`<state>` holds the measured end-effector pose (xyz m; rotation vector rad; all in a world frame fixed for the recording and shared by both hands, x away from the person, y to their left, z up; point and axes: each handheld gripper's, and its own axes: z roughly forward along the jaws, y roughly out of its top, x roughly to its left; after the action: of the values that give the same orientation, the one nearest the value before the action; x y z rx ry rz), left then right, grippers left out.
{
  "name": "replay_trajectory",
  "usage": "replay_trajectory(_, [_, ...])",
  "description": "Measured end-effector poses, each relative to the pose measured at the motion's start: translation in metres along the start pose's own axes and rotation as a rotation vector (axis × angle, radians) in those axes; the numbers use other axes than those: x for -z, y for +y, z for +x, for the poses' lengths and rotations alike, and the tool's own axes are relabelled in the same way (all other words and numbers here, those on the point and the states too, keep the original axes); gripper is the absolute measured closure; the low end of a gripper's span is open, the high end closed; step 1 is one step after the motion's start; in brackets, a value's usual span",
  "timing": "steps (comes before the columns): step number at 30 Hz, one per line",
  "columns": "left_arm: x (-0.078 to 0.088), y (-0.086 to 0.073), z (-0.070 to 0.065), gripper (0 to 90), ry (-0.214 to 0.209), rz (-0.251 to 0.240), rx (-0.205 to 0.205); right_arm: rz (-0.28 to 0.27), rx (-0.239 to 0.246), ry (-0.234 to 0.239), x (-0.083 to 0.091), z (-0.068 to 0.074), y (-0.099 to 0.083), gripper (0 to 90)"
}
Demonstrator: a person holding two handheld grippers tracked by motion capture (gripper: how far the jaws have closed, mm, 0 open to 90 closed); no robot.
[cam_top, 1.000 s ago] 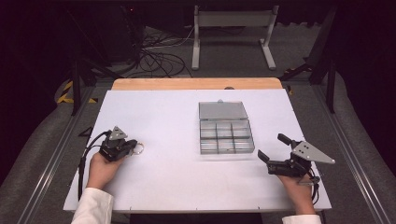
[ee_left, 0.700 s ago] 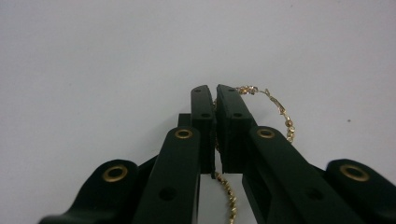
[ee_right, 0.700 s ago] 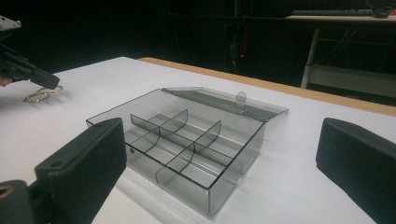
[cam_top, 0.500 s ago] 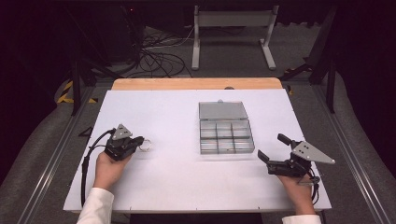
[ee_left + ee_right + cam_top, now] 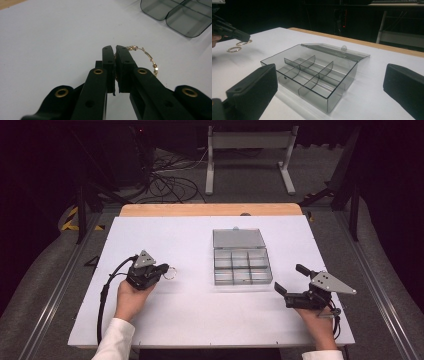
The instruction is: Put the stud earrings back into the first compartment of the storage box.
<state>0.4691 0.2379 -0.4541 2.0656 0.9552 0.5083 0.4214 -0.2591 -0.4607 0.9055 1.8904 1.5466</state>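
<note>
While the gold chain (image 5: 147, 56) is pinched at one end between the closed fingers of the left gripper (image 5: 115, 53), its loop is seen hanging beside them — just above the white surface (image 5: 190, 320). The right gripper (image 5: 291, 281) is held wide open and empty, near the open compartment box (image 5: 242, 265).

Gold bracelet (image 5: 147, 56), smoky grey box (image 5: 242, 263), white table (image 5: 190, 320).
</note>
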Motion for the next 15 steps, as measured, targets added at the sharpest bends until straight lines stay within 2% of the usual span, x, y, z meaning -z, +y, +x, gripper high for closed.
replay_trajectory(15, [-0.018,0.03,-0.021,86.5,-0.029,-0.024,-0.015,0.002,0.008,0.0,0.0,0.001,0.0,0.0])
